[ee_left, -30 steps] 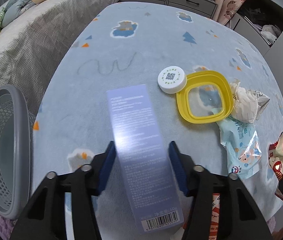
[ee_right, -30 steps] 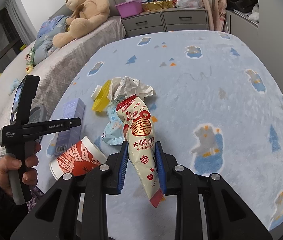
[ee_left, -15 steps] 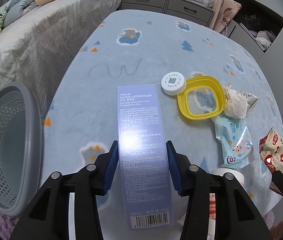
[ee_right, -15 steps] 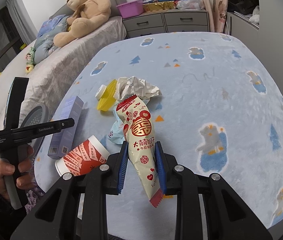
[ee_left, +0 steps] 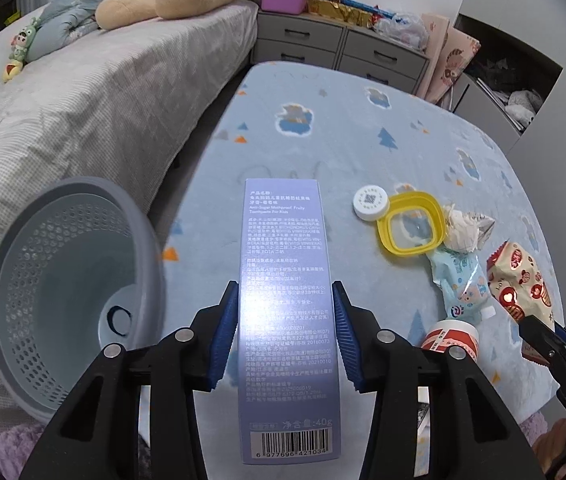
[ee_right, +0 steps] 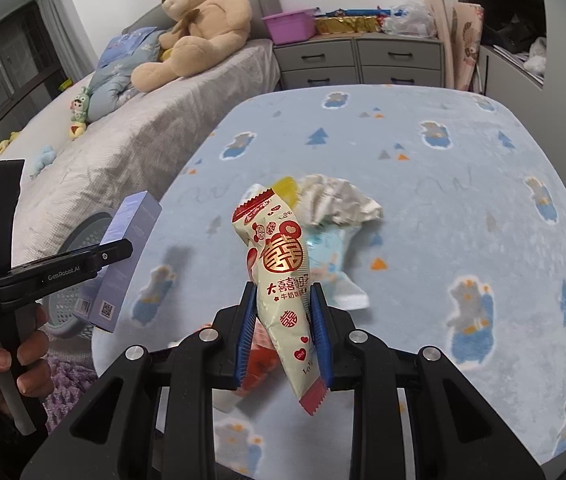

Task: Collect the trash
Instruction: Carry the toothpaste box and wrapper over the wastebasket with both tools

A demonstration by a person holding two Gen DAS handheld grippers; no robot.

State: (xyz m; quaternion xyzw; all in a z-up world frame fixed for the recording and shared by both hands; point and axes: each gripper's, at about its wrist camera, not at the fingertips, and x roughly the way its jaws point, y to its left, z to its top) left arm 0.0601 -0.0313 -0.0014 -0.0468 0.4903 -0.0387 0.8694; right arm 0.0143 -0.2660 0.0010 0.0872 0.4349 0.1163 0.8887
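Note:
My left gripper (ee_left: 285,334) is shut on a tall purple toothpaste box (ee_left: 285,300), held above the blue blanket-covered table, just right of a grey perforated waste basket (ee_left: 63,292). The box also shows in the right wrist view (ee_right: 123,256). My right gripper (ee_right: 283,332) is shut on a white and red snack wrapper (ee_right: 283,276), lifted off the table; it also shows in the left wrist view (ee_left: 519,280). On the table lie a yellow lid (ee_left: 409,226), a white cap (ee_left: 371,202), crumpled paper (ee_left: 463,230), a light blue pouch (ee_left: 461,284) and a red paper cup (ee_left: 449,334).
A bed with a grey cover (ee_left: 83,112) and a teddy bear (ee_right: 199,28) lies left of the table. Grey drawers (ee_right: 363,60) stand at the far end. The basket stands on the floor between bed and table.
My left gripper has lifted the purple box and swung left, bringing the grey basket closer. My right gripper has raised the snack wrapper a little above the table.

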